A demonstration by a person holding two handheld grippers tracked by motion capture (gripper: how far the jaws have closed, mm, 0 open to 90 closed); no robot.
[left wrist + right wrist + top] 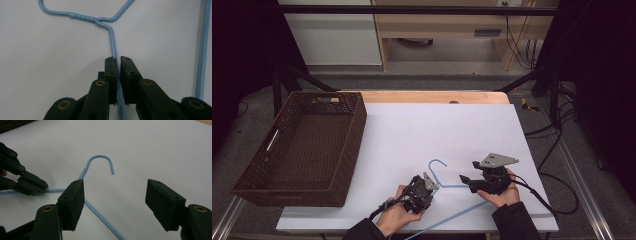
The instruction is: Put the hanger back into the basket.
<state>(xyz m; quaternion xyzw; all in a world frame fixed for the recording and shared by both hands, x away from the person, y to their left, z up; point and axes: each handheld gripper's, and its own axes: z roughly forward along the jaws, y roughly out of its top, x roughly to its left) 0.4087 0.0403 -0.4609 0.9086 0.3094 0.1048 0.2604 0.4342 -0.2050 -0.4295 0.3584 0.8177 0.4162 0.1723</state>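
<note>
A light blue wire hanger point(447, 186) lies flat on the white counter point(452, 130), near its front edge and between the person's two hands, with its hook point(436, 163) pointing away from the person and curling open to the right. In the left gripper view the twisted neck point(82, 17) sits just past the jaws, and one wire arm runs from it straight down into the narrow gap between them, so the left gripper point(117, 60) is clamped on the hanger; another length of the blue wire runs along the right edge of that view. In the high view the left gripper point(428, 181) sits just left of the neck, held by the left hand point(396, 216). The right gripper point(115, 195) has its jaws spread wide apart over the counter, with one wire arm passing under the left jaw and the hook showing beyond the gap; nothing is held between them. From above, the right gripper point(463, 179) sits in the right hand point(501, 195), pointing left toward the hanger, with a grey plate point(498, 160) on top and a black cable point(542, 197) trailing off to the right. A dark brown woven basket point(257, 175) stands on the left end of the counter, well apart from the hanger
</note>
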